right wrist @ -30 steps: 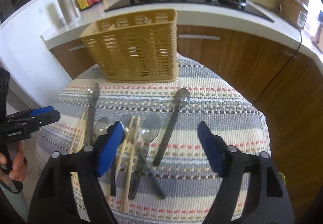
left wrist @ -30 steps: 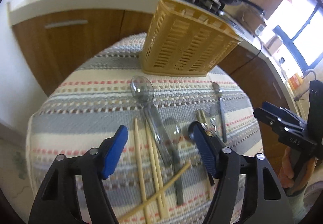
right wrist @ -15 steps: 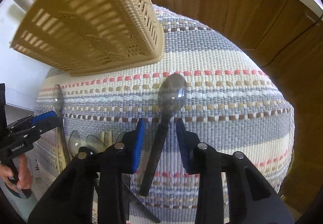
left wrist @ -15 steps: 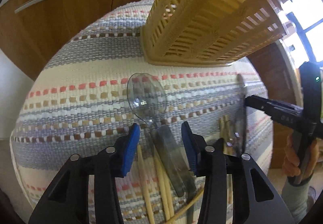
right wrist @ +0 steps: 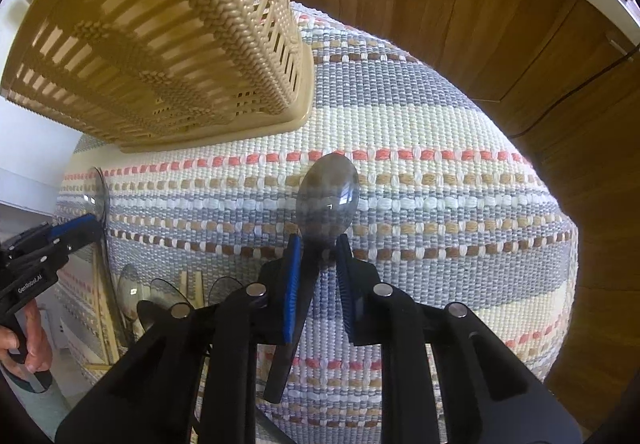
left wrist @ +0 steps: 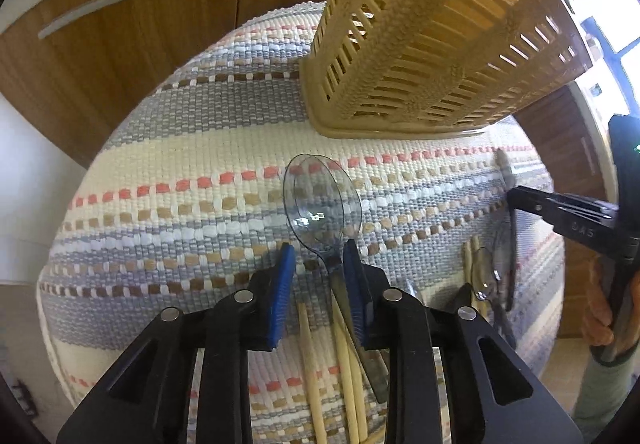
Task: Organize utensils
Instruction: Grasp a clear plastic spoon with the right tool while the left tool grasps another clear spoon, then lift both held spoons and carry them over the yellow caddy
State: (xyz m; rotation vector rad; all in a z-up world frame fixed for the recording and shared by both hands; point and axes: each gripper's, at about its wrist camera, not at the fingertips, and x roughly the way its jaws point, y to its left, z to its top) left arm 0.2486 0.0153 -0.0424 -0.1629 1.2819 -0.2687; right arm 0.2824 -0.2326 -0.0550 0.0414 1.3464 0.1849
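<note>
The yellow basket [left wrist: 432, 44] runs past the top edge in both wrist views, so its rim and inside cannot be seen. The clear spoon's handle [left wrist: 352, 308] passes under the left gripper's right blue pad, and the chopsticks [left wrist: 344, 364] run off the bottom edge. In the right view, the dark spoon's neck [right wrist: 316, 260] sits between the blue pads, contact unclear, and the spoons at lower left [right wrist: 160, 296] are half hidden behind the gripper body.

Clear spoons [left wrist: 322, 204] and a dark spoon [right wrist: 328, 200] lie flat (bowls up) near the slatted basket [left wrist: 440, 40].
</note>
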